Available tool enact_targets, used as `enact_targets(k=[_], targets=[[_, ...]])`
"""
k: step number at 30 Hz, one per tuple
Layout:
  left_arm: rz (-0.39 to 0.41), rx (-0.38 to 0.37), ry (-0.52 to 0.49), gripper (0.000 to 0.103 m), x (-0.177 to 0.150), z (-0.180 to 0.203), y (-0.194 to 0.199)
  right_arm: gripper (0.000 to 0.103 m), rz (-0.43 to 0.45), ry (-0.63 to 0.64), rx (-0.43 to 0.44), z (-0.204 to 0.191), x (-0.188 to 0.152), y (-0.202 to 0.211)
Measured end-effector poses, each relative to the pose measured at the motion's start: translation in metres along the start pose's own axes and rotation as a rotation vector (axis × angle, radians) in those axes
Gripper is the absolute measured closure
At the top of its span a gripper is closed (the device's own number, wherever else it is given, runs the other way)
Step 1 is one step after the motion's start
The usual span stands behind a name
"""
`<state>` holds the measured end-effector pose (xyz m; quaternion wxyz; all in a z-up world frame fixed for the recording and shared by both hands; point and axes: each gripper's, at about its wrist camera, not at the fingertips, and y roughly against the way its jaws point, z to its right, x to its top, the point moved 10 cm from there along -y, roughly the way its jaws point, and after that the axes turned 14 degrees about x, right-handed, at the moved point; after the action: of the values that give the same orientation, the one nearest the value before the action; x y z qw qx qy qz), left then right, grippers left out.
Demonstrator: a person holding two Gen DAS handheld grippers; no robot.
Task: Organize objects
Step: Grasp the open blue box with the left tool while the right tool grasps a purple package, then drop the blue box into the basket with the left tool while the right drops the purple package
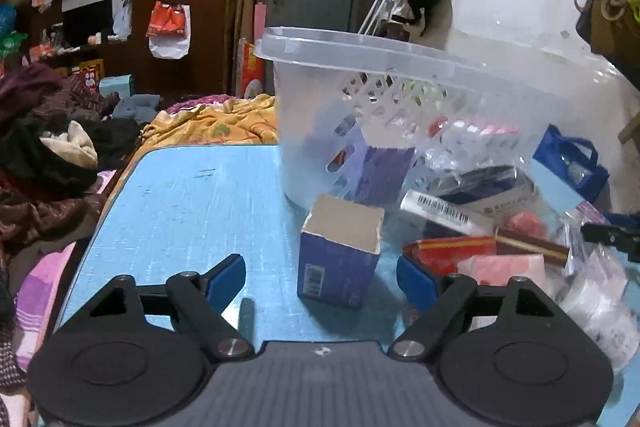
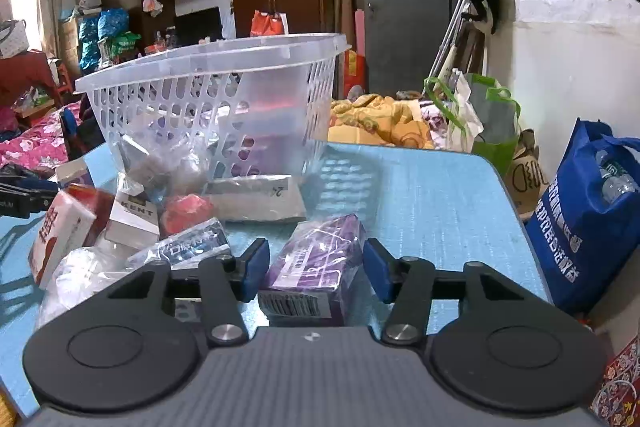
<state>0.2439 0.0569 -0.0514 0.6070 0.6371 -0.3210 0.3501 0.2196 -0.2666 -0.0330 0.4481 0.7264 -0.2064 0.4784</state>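
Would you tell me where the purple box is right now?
In the right wrist view, the purple box lies on the blue table between the right gripper's pads, in front of the clear basket.

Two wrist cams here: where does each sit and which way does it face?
Left wrist: on the left gripper, angled down over the blue table at an upright blue box; only its open fingers show.
Right wrist: on the right gripper, facing a purple box between its fingers.
Shared: clear basket, the table and the clutter pile, seen from opposite sides.
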Motion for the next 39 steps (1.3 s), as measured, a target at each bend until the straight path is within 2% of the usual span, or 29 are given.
enact_targets(k=[1, 3, 7, 12, 15, 33, 36, 39], targets=[[0.013, 0.006, 0.005, 0.017, 0.003, 0.000, -0.001, 0.049, 0.009, 0.002, -0.002, -0.001, 0.001, 0.001], [-0.008, 0.026, 0.006, 0.019, 0.004, 0.001, -0.010, 0.049, 0.024, 0.002, 0.005, -0.001, 0.001, 0.003], [-0.019, -0.019, 0.012, 0.058, 0.003, 0.006, -0.011, 0.049, 0.041, -0.008, 0.019, -0.001, 0.003, 0.006], [0.097, -0.018, 0.073, 0.058, 0.011, -0.003, 0.008, 0.050, 0.084, -0.015, 0.021, 0.000, 0.005, 0.014], [0.138, -0.021, 0.117, 0.058, 0.014, -0.009, 0.014, 0.050, 0.101, -0.009, 0.021, -0.001, 0.007, 0.016], [0.243, -0.058, 0.165, 0.058, 0.023, -0.017, 0.033, 0.051, 0.195, 0.014, 0.015, -0.006, 0.013, 0.027], [0.263, -0.092, 0.207, 0.058, 0.040, -0.024, 0.049, 0.051, 0.193, -0.014, 0.098, -0.009, 0.020, 0.033], [0.312, -0.080, 0.207, 0.058, 0.077, -0.024, 0.070, 0.051, 0.245, 0.017, 0.093, -0.017, 0.055, 0.054]])
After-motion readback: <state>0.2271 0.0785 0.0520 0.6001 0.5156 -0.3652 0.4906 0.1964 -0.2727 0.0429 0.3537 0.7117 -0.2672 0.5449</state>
